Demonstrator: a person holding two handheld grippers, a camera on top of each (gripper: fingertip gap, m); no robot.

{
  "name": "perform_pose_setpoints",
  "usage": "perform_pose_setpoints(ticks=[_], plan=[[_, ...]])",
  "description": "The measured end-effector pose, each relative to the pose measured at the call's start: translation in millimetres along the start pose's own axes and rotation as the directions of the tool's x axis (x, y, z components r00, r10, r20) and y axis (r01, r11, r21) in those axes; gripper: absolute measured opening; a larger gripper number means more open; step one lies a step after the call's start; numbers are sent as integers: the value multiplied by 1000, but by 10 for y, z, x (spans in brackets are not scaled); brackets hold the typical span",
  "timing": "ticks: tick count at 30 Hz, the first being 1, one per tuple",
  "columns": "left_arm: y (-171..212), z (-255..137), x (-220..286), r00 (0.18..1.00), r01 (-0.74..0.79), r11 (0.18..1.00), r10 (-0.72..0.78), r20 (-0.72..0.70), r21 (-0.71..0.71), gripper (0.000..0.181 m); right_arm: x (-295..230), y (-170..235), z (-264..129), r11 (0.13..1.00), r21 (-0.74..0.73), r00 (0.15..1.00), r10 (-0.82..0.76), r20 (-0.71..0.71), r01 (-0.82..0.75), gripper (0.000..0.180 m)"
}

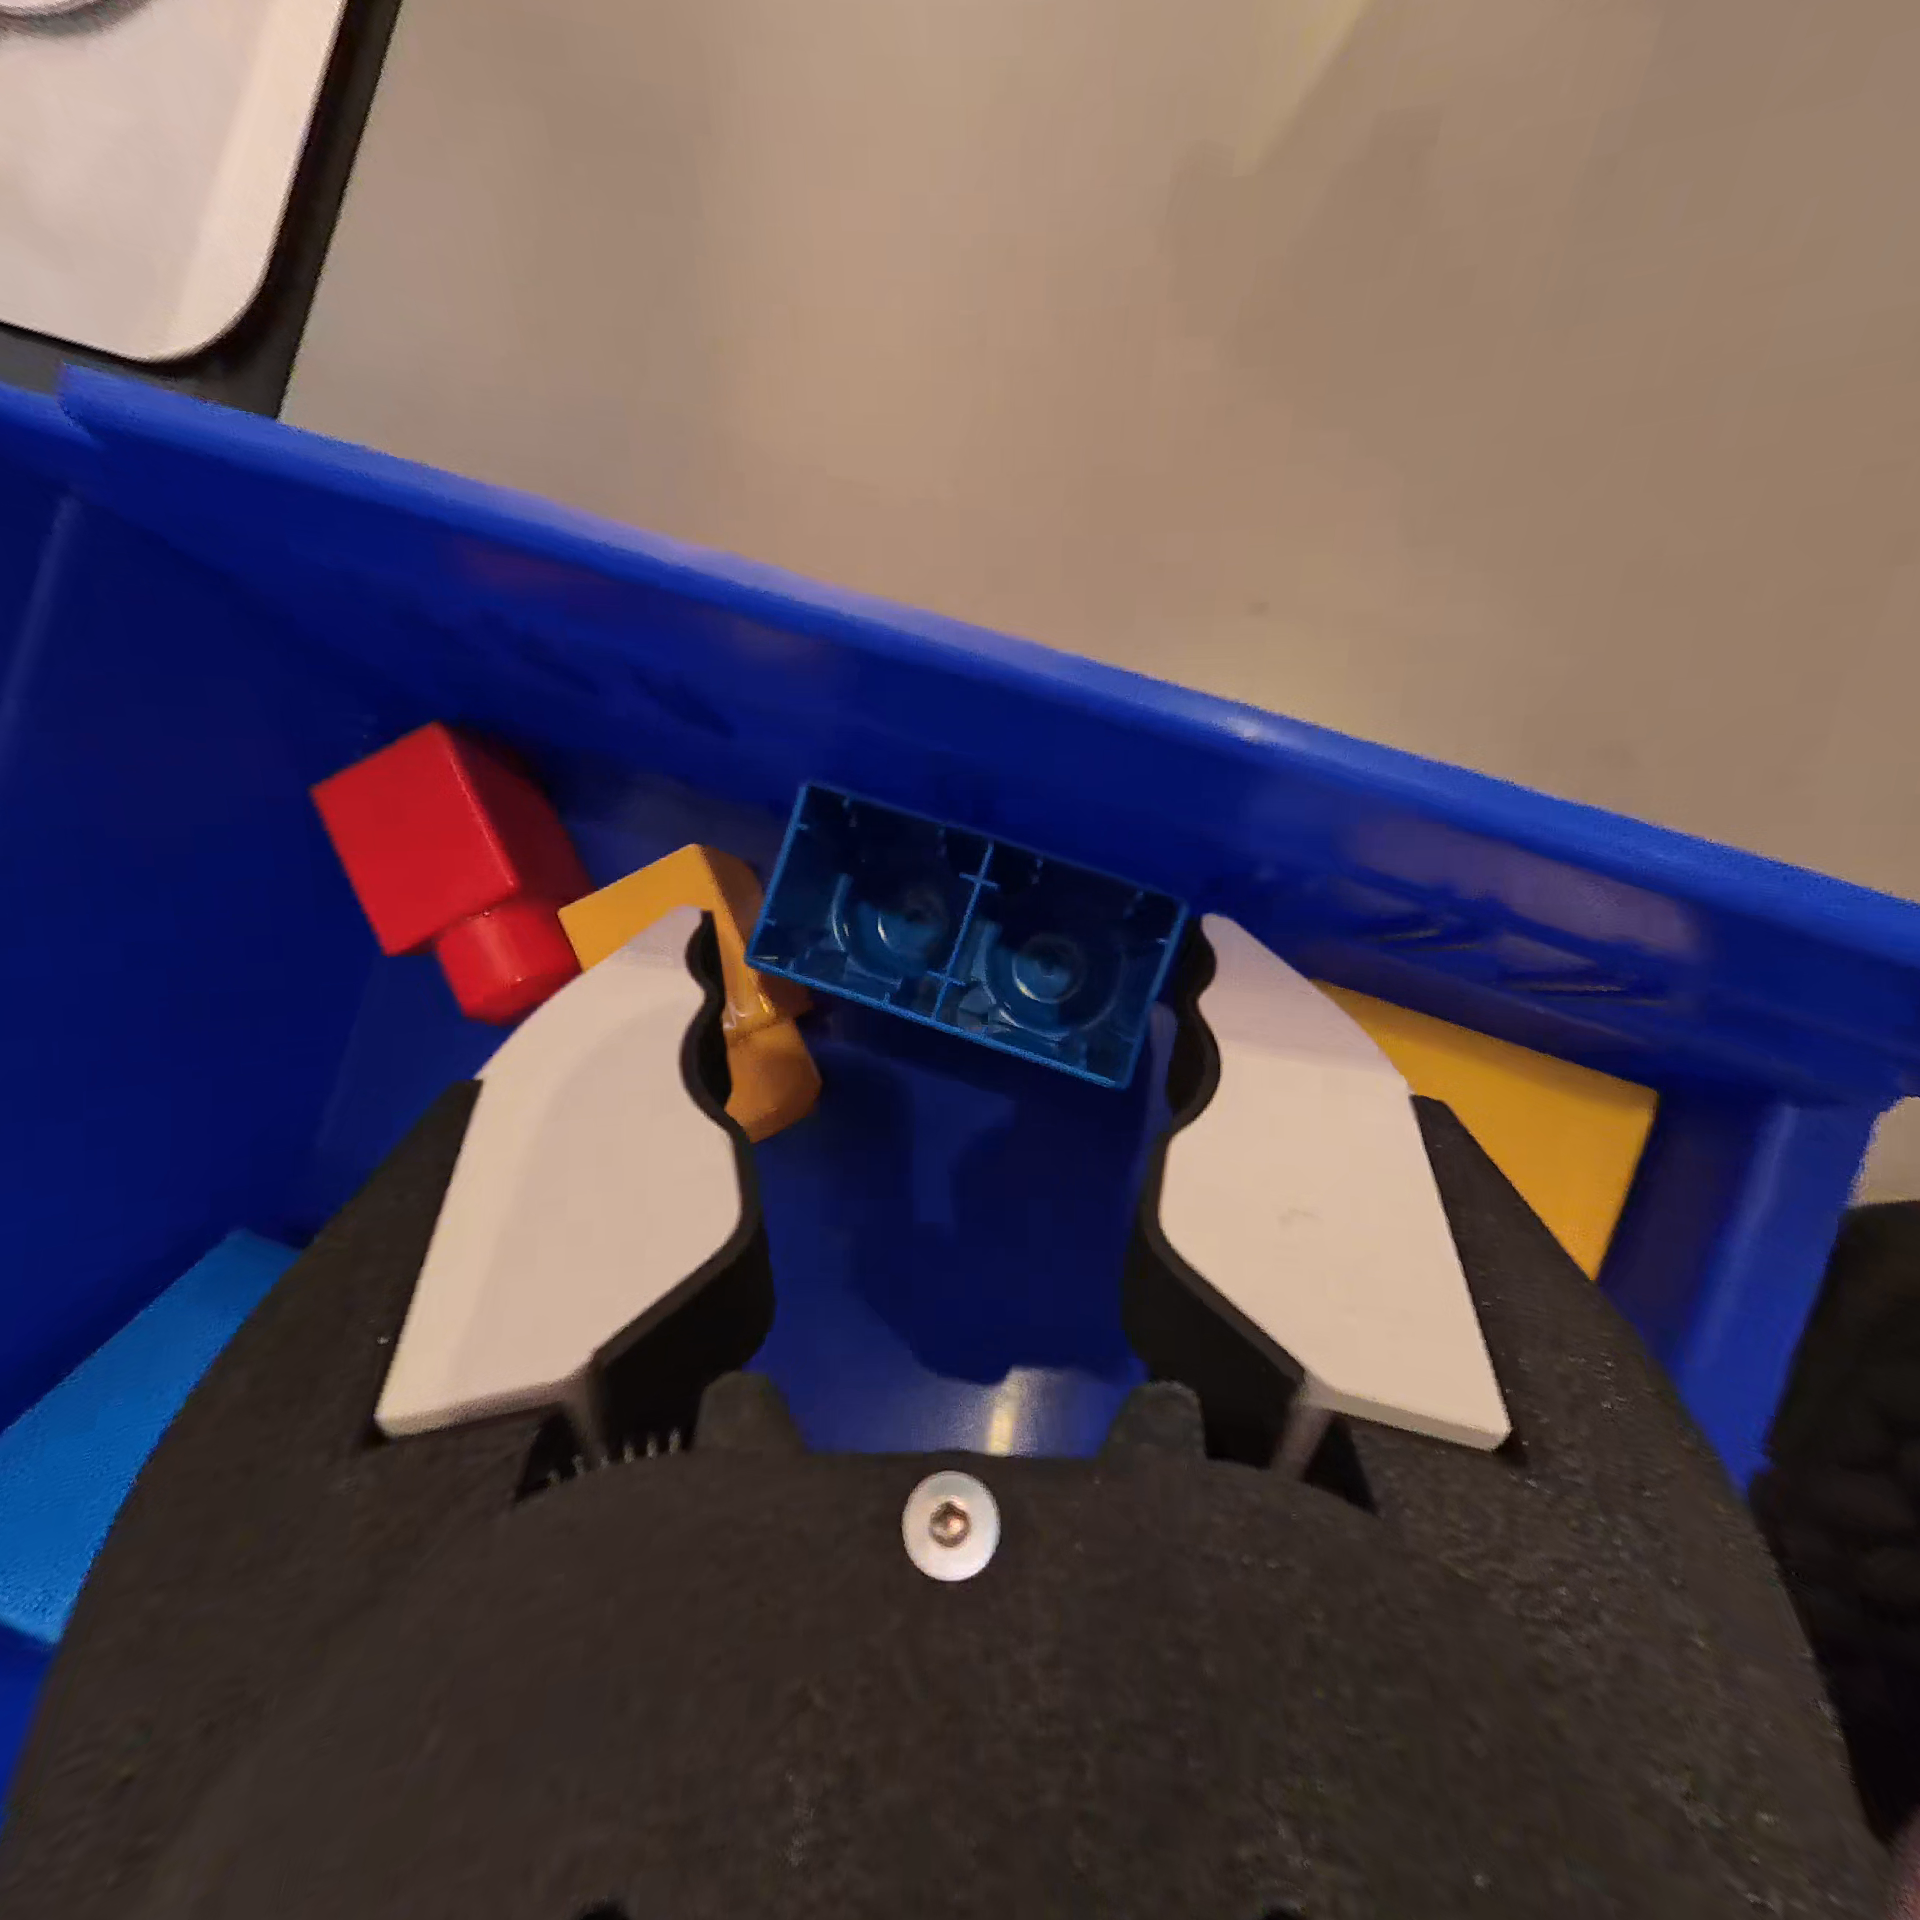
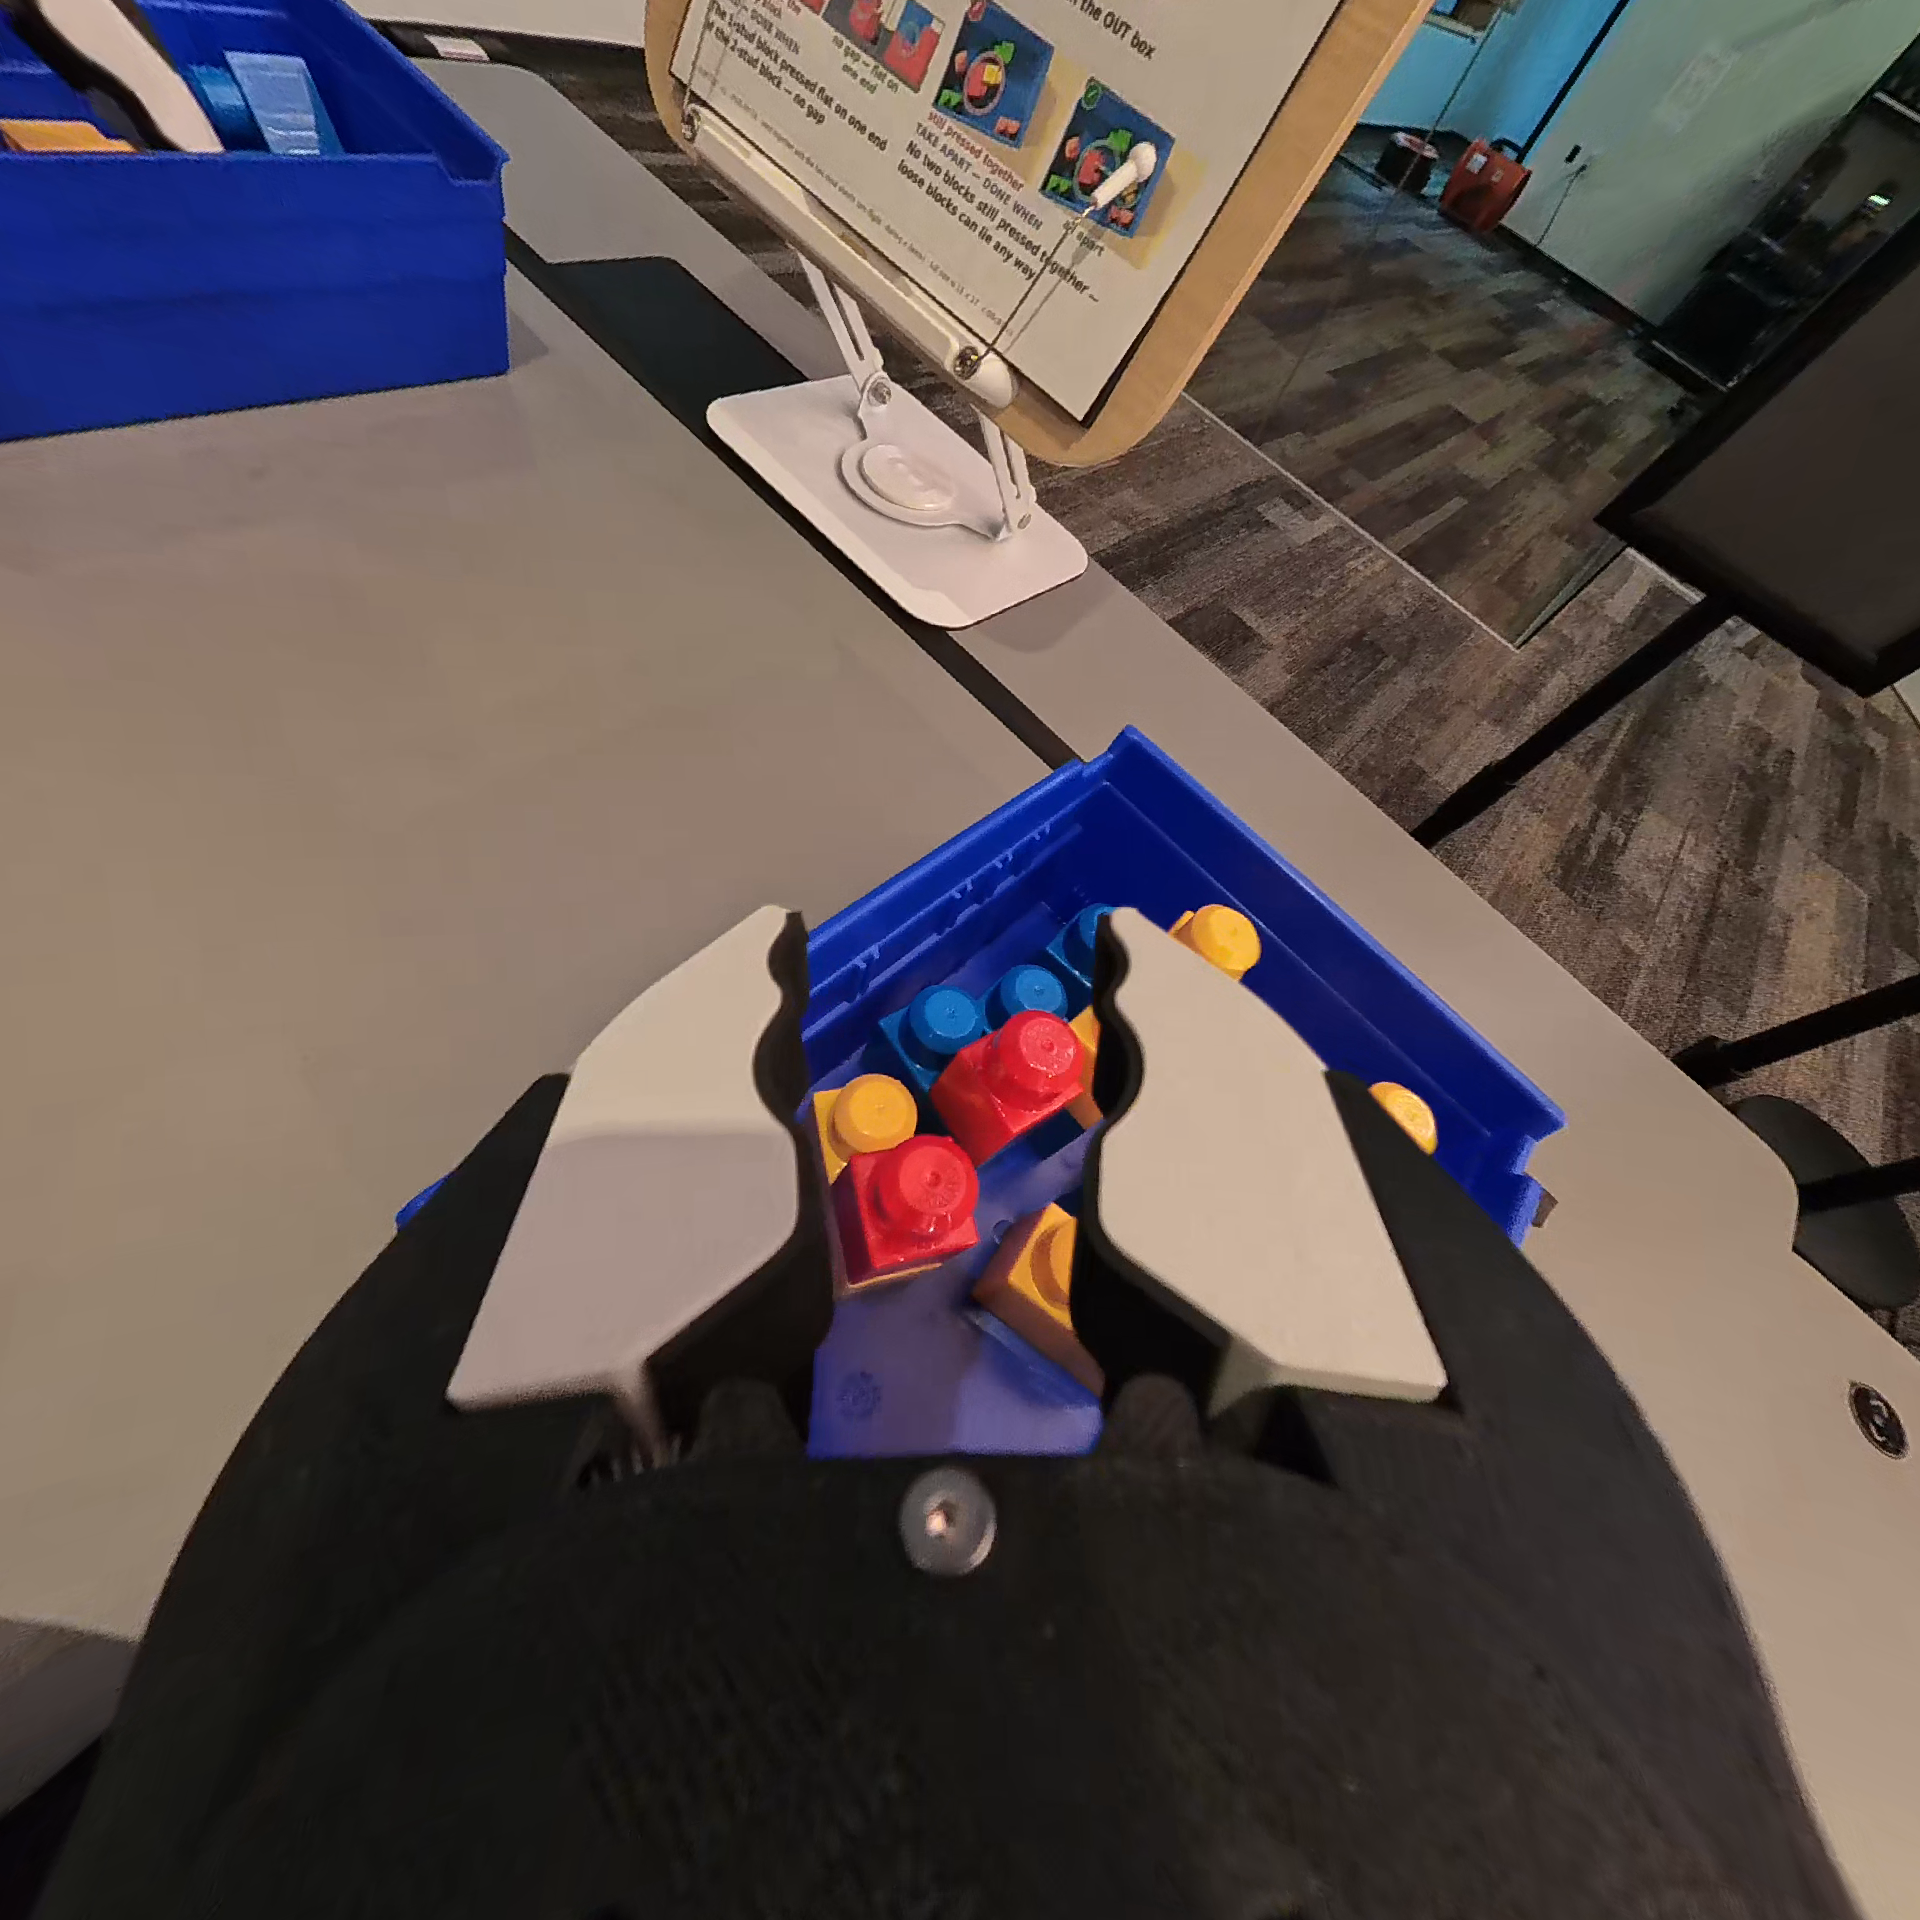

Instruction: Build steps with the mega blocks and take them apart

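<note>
Now hovering, fingers apart — left gripper [image 1: 951, 966] framing a blue two-stud block [image 1: 961, 940] at centre frame; right gripper [image 2: 951, 971] gaping over red blocks [image 2: 961, 1127] — lower centre.

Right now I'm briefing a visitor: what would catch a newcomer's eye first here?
The bright blocks: under the open right gripper, a small blue bin holds a red block among yellow and blue ones. The open left gripper faces an upturned blue block in another bin.
</note>
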State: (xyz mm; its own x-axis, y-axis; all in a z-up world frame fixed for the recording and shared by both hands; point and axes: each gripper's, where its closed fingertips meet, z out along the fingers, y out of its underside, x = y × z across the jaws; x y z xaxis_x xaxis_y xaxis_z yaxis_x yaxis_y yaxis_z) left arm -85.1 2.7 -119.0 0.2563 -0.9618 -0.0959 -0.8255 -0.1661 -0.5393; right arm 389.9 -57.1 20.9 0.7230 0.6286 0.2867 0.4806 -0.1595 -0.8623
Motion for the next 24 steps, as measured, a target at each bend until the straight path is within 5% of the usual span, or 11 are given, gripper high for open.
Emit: perform_pose_setpoints(ticks=[11, 17, 21, 24], plan=[[6, -105, -99, 999, 12, 1000, -13, 50, 24, 80, -78, 43, 107, 999, -47, 999, -19, 36, 21, 53], [-707, -993, 83, 992, -81, 896, 31, 121, 436, 80, -132, -428, 187, 994, 70, 996, 75, 52, -79, 53], [-1519, -1546, 677, 968, -235, 656, 222, 114, 717, 79, -609, -1291, 309, 902, 267, 901, 231, 367, -339, 53], [-2008, -1643, 996, 948, -287, 542, 280, 152, 790, 79, -1099, -1967, 306, 695, 294, 611, 260, 748, -656, 54]])
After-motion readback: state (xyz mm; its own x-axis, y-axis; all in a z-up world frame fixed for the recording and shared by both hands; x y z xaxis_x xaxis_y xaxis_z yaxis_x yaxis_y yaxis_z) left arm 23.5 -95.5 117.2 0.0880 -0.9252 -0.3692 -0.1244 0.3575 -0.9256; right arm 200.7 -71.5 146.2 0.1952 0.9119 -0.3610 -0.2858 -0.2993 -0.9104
